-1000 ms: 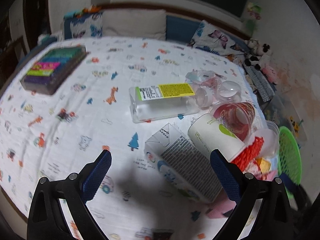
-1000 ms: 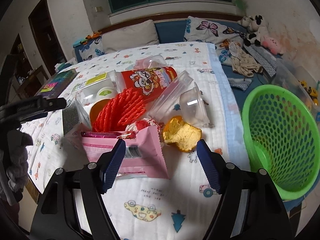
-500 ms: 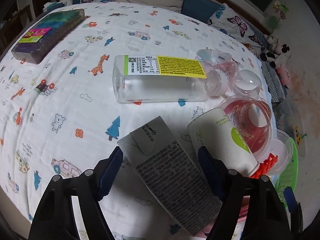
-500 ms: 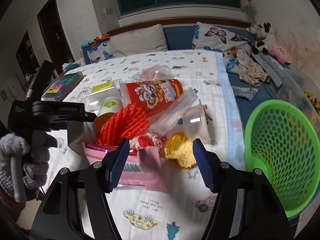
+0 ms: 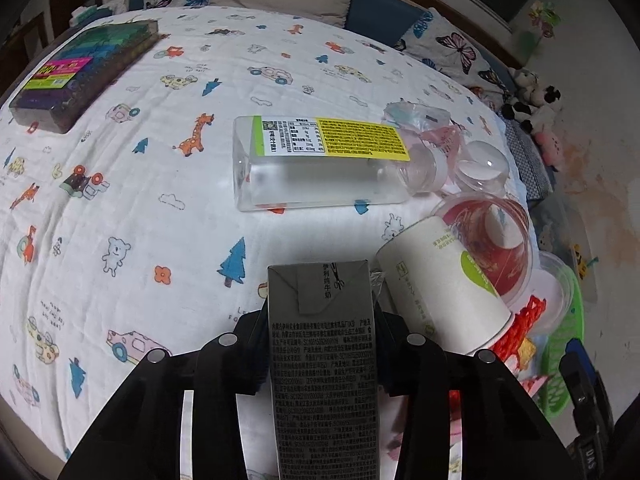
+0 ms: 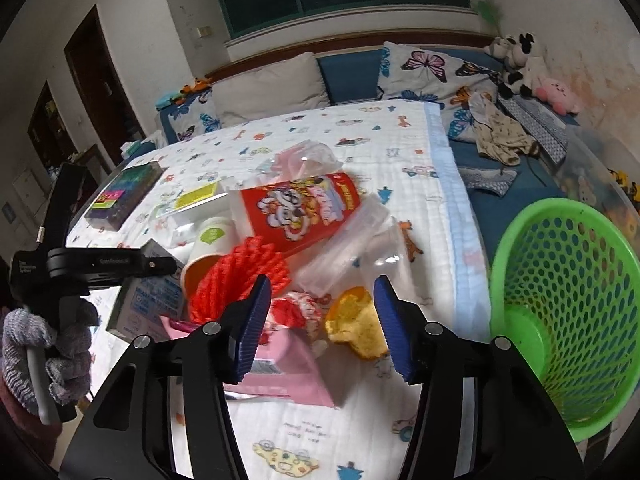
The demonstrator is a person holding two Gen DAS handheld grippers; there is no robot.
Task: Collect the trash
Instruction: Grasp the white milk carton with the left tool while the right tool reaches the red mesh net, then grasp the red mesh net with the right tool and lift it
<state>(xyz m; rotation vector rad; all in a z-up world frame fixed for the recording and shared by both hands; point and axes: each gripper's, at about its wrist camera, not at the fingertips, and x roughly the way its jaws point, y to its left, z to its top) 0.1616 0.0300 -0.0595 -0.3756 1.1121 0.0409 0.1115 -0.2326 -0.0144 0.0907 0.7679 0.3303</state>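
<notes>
My left gripper is shut on a grey milk carton, which fills the space between its fingers; the same carton shows in the right wrist view, held by the left gripper. My right gripper is open and empty above a trash pile: pink packet, orange peel, red net, red snack cup, clear plastic cups. A clear bottle and white paper cup lie near the carton. The green basket stands right of the bed.
A dark box with colourful contents lies at the bed's far left. Pillows and stuffed toys line the headboard. Clothes lie on the blue strip beside the quilt.
My left gripper closed in on the milk carton and gripped it. My right gripper narrowed slightly and stayed open over the pile.
</notes>
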